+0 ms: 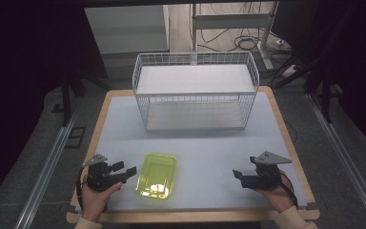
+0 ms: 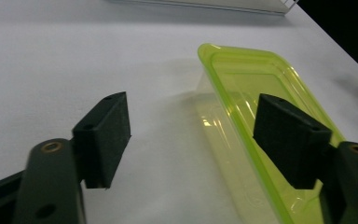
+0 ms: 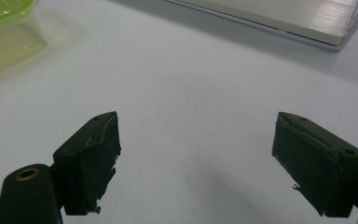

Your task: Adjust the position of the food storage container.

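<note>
A clear yellow-green plastic tray [image 1: 157, 175] lies on the pale table near its front, left of centre. My left gripper [image 1: 125, 169] is open just left of the tray. In the left gripper view its jaws straddle the tray's near rim [image 2: 242, 122], one jaw over the tray's inside and the other outside on the table; neither visibly touches it. My right gripper [image 1: 239, 174] is open at the front right, well apart from the tray, with bare table between its jaws [image 3: 196, 154]. A corner of the tray [image 3: 4, 28] shows at the upper left of the right gripper view.
A white wire basket [image 1: 195, 90] with two flat white shelves stands at the back centre of the table. Its base edge [image 3: 279, 18] shows at the top of the right gripper view. The table's wooden edge [image 1: 286, 124] runs along the right. Cables lie on the floor behind.
</note>
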Tool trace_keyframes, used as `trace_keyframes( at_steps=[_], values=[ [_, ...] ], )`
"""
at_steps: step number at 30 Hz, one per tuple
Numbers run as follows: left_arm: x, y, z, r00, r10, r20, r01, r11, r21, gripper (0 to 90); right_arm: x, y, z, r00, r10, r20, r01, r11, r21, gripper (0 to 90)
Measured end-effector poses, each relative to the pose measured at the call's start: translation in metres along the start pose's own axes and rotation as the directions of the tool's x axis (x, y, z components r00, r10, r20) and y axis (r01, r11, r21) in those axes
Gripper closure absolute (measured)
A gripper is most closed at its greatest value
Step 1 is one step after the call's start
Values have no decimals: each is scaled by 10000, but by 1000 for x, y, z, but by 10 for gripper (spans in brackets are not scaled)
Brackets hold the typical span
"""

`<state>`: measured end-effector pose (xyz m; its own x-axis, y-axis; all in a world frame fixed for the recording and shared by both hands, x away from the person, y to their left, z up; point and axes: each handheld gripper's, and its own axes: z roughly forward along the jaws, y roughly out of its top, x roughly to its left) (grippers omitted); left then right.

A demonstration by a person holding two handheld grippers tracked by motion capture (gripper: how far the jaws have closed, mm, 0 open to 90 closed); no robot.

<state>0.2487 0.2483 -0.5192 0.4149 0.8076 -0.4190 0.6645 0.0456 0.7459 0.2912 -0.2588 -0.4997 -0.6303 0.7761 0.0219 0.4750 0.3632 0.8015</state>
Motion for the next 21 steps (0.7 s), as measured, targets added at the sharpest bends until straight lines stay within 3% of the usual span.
trace_keyframes(
  at_steps=[3, 8, 11, 12, 13, 14, 17, 21],
  values=[
    [-1, 3, -2, 10000, 1, 68, 0, 9999, -145, 326, -1, -1, -1, 9999, 147, -45, -147, 9999, 28, 162],
    [-1, 4, -7, 9996, -225, 183, 229, 9995, -212, 430, 0, -1, -1, 10000, 17, 77, -18, 10000, 11, 175],
    [-4, 7, -12, 9996, -217, 167, 222, 9994, -273, 602, 2, -1, 0, 9999, -65, 102, 64, 9999, 86, 175],
    [-5, 7, -13, 9997, -209, 134, 213, 9994, -290, 712, 2, -1, 0, 9999, -112, 103, 111, 9999, 119, 175],
    [-9, 9, -17, 9993, -227, -297, 218, 9993, -306, 849, 2, -1, 0, 9999, -87, 69, 86, 9999, 125, 175],
    [-9, 9, -17, 9993, -227, -297, 218, 9993, -306, 896, 2, -1, 0, 9999, -87, 69, 86, 9999, 125, 175],
    [-15, 12, -20, 9997, -67, -224, 62, 9997, -235, 898, -1, 0, -1, 10000, 60, 10, -60, 10000, 48, 176],
    [-28, 17, -20, 9991, 269, 320, -269, 9996, -10, 898, -4, 1, -3, 9998, 213, -5, -213, 9998, -13, 176]
  ],
)
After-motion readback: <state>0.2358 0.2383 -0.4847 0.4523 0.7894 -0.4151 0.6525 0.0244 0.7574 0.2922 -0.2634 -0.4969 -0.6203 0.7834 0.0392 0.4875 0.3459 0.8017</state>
